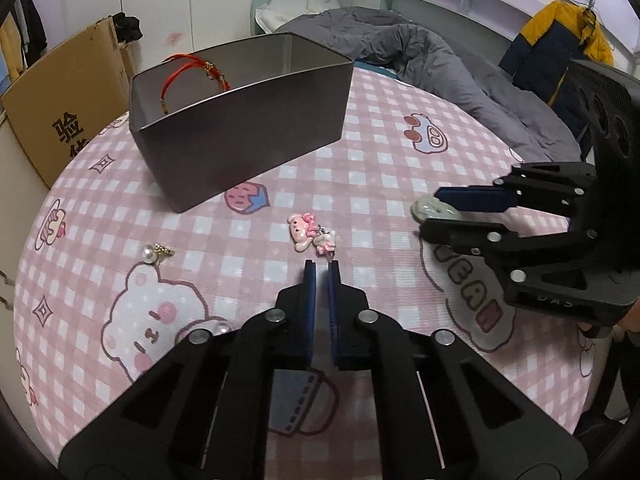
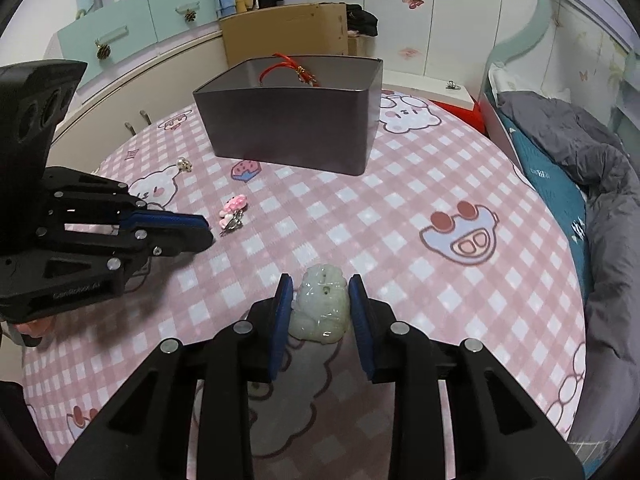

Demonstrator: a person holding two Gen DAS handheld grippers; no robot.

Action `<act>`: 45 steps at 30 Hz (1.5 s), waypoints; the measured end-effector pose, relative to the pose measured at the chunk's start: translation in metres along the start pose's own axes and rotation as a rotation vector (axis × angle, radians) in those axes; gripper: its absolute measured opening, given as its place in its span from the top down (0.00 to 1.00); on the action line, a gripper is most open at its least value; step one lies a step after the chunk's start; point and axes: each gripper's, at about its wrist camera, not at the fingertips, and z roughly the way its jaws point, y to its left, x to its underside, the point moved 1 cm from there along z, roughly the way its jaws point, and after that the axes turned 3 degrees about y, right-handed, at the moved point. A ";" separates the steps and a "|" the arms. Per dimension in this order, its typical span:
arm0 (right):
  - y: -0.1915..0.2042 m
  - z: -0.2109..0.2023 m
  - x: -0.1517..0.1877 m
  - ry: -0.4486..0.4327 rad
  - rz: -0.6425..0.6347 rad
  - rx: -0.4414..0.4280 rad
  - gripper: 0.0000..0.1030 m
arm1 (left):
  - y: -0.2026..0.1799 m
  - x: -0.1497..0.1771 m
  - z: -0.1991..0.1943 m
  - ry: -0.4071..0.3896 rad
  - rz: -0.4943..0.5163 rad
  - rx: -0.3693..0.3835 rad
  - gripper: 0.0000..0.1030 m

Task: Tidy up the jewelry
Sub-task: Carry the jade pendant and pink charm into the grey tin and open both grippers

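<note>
Meanwhile the right gripper (image 2: 321, 304) sat low over the pink checked tablecloth (image 2: 420, 184) with its blue pads (image 2: 285, 320) spread on either side of a pale green jade pendant (image 2: 320, 306); the left pad looked to be against the stone's edge, while a slight gap seemed to remain at the right pad, so whether the piece was actually gripped could not be told. From the left wrist view that same pendant (image 1: 434, 209) showed between the fingers of the right gripper (image 1: 430, 216), resting on the cloth. The left gripper (image 1: 321, 266) had its jaws nearly together, only a narrow slit between the pads, and it held nothing. Just beyond its fingertips lay a pink cartoon charm (image 1: 311, 233) with a small metal clasp. Off to the left lay a pearl earring (image 1: 154, 253) with a gold fitting, well apart from the charm. Farther back stood an open grey metal tin (image 1: 240, 128), and a red cord bracelet (image 1: 192, 76) with gold beads lay inside it against the far wall.
</note>
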 end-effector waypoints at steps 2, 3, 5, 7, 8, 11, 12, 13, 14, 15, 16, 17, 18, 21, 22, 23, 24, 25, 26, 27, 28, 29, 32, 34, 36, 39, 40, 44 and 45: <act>0.000 -0.002 0.002 0.003 0.007 -0.003 0.74 | 0.003 -0.001 -0.002 -0.013 -0.014 -0.002 0.94; -0.001 -0.002 0.003 0.007 0.009 -0.005 0.74 | 0.004 -0.002 -0.003 -0.016 -0.017 -0.007 0.93; 0.000 -0.003 0.003 0.011 0.006 -0.004 0.74 | 0.004 -0.005 0.000 0.000 -0.005 -0.031 0.92; 0.000 -0.003 0.003 0.013 0.005 -0.004 0.74 | 0.003 -0.009 0.003 0.002 0.008 -0.060 0.74; 0.000 -0.003 0.004 0.012 0.006 -0.004 0.74 | 0.003 -0.010 0.003 -0.006 0.007 -0.068 0.39; -0.001 -0.003 0.004 0.009 0.014 -0.010 0.74 | 0.001 -0.013 -0.002 -0.064 -0.001 -0.054 0.20; -0.001 -0.003 0.005 0.007 0.016 -0.011 0.74 | 0.002 -0.014 0.000 -0.058 -0.006 -0.053 0.20; -0.001 -0.004 0.005 0.006 0.017 -0.011 0.74 | 0.002 -0.015 0.002 -0.059 -0.008 -0.070 0.20; -0.001 -0.004 0.005 0.006 0.016 -0.011 0.74 | 0.003 -0.014 0.004 -0.055 -0.009 -0.070 0.20; -0.001 -0.003 0.005 0.008 0.015 -0.011 0.74 | 0.004 -0.014 0.007 -0.049 -0.012 -0.064 0.20; -0.001 -0.003 0.005 0.007 0.016 -0.011 0.74 | 0.005 -0.014 0.009 -0.042 -0.020 -0.061 0.21; -0.001 -0.003 0.006 0.007 0.017 -0.012 0.74 | 0.007 -0.015 0.013 -0.036 -0.033 -0.051 0.22; -0.001 -0.003 0.005 0.007 0.017 -0.010 0.74 | 0.006 -0.016 0.015 -0.034 -0.036 -0.046 0.31; 0.000 -0.003 0.005 0.008 0.014 -0.001 0.74 | 0.004 -0.019 0.018 -0.037 -0.024 -0.049 0.68; 0.001 -0.003 0.005 0.012 0.010 0.004 0.74 | 0.007 -0.021 0.017 -0.035 -0.042 -0.030 0.74; 0.001 -0.003 0.005 0.016 0.008 0.005 0.74 | 0.010 -0.022 0.018 -0.033 -0.063 -0.012 0.82; 0.001 -0.004 0.005 0.021 0.008 0.004 0.74 | 0.014 -0.023 0.018 -0.031 -0.085 0.007 0.86; 0.002 -0.005 0.005 0.024 0.014 -0.001 0.74 | 0.017 -0.023 0.018 -0.029 -0.095 0.017 0.92; 0.001 -0.006 0.006 0.024 0.020 -0.006 0.74 | 0.018 -0.023 0.017 -0.027 -0.094 0.017 0.93; 0.001 -0.007 0.007 0.022 0.027 -0.014 0.74 | 0.019 -0.022 0.017 -0.028 -0.096 0.019 0.93; 0.001 -0.009 0.008 0.019 0.036 -0.023 0.74 | 0.020 -0.021 0.016 -0.028 -0.100 0.023 0.93; 0.001 -0.010 0.010 0.017 0.043 -0.029 0.74 | 0.021 -0.019 0.014 -0.029 -0.103 0.024 0.93; 0.001 -0.015 0.011 0.007 0.059 -0.045 0.74 | 0.024 -0.015 0.010 -0.037 -0.112 0.027 0.93; 0.002 -0.018 0.010 0.000 0.061 -0.050 0.74 | 0.024 -0.013 0.006 -0.044 -0.121 0.030 0.93; 0.002 -0.023 0.007 -0.009 0.066 -0.060 0.74 | 0.025 -0.010 0.002 -0.054 -0.123 0.031 0.93; 0.003 -0.032 0.000 -0.034 0.063 -0.071 0.74 | 0.026 -0.010 -0.010 -0.079 -0.130 0.038 0.93; 0.004 -0.037 -0.004 -0.046 0.058 -0.073 0.74 | 0.025 -0.012 -0.018 -0.095 -0.127 0.034 0.93; 0.006 -0.054 -0.029 -0.105 0.035 -0.088 0.74 | 0.026 -0.024 -0.050 -0.162 -0.109 0.029 0.93; 0.007 -0.059 -0.037 -0.122 0.028 -0.092 0.74 | 0.027 -0.028 -0.056 -0.175 -0.105 0.024 0.93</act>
